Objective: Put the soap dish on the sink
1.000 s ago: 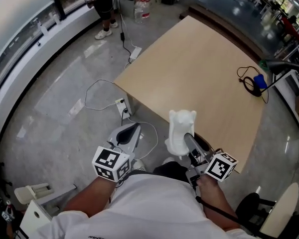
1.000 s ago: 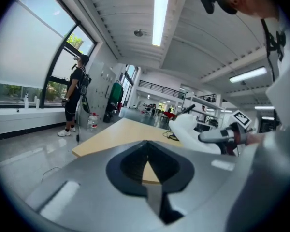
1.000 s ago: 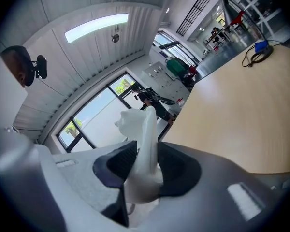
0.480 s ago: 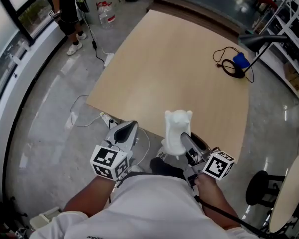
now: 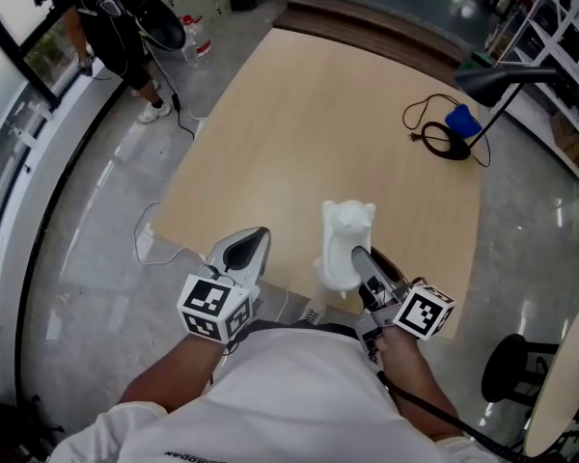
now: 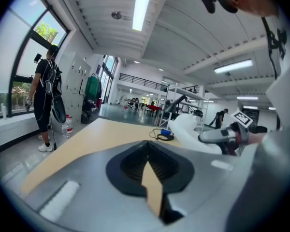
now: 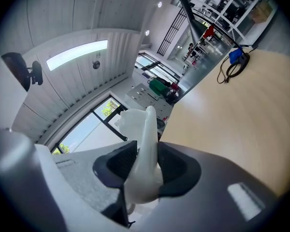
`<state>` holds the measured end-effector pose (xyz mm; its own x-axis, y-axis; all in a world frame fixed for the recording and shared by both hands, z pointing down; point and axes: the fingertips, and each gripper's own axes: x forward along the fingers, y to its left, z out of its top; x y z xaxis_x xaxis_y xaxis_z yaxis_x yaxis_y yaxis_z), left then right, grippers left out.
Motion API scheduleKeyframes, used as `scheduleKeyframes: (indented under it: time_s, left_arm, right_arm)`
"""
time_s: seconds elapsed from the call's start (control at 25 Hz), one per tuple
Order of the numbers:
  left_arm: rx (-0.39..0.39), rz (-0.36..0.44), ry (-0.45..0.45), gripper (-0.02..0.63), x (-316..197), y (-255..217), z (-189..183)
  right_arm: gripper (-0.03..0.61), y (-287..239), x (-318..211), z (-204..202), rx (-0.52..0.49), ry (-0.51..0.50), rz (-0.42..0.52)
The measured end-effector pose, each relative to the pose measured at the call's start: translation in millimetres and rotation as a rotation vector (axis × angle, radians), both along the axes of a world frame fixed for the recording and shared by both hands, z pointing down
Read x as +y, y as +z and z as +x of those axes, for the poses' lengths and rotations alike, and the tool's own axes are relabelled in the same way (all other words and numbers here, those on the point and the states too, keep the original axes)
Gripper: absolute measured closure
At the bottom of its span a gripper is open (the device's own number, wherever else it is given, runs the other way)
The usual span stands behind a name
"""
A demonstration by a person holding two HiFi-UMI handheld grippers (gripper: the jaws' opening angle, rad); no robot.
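- White, glossy moulded soap dish (image 5: pixel 345 244), with two ear-like bumps along its top edge, stands on edge in my right gripper (image 5: pixel 364 261). The dark ribbed jaws press on both of its faces.
- A second ago the dish and both grippers hung over the grey polished floor (image 5: pixel 96 258), short of the pale matte wooden table (image 5: pixel 347 133). Now the dish hangs in the air above the table's near edge.
- My left gripper (image 5: pixel 243 251) has its smooth grey jaws tip to tip with nothing between them. Its nose now overlaps the table's near edge.
- The person in dark clothes (image 5: pixel 116 27) has slid to the head view's upper left corner.
- The blue object (image 5: pixel 460 121) and looped black cable (image 5: pixel 434 141) lie on the table's far side, nearer the middle of the head view than before.
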<state>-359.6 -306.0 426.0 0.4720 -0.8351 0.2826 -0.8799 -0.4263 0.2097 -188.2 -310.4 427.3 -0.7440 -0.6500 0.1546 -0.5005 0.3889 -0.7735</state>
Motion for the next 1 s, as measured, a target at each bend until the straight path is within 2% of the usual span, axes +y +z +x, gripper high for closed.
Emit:
scheduleKeyframes:
  time_s: [0.16, 0.32, 0.4, 0.56, 0.84, 1.0]
  left_arm:
    - [-0.002, 0.006, -0.001, 0.606, -24.1, -0.1, 8.7]
    - [-0.001, 0.0, 0.024, 0.604, -38.1, 0.7, 20.9]
    - [-0.013, -0.001, 0.047, 0.606, -40.1, -0.2, 21.9]
    - [-0.021, -0.004, 0.072, 0.606, -53.3, 1.3, 11.2]
    - [-0.052, -0.035, 0.163, 0.604, -92.9, 17.5, -7.2]
    - [-0.042, -0.066, 0.2, 0.604, -101.3, 29.6, -17.8]
  right_arm:
    - [0.443, 2.3, -22.8, 11.0, -0.007, 0.019, -0.009]
    - [0.443, 12.8, -39.2, 18.2, -0.085, 0.06, -0.085]
    - [0.443, 16.0, -41.7, 16.5, -0.083, 0.067, -0.098]
    - [0.443, 20.5, -47.5, 5.5, -0.068, 0.078, -0.106]
    - [0.443, 41.2, -65.0, -17.2, -0.099, 0.191, -0.209]
    - [0.443, 65.3, -68.2, -28.8, -0.067, 0.246, -0.274]
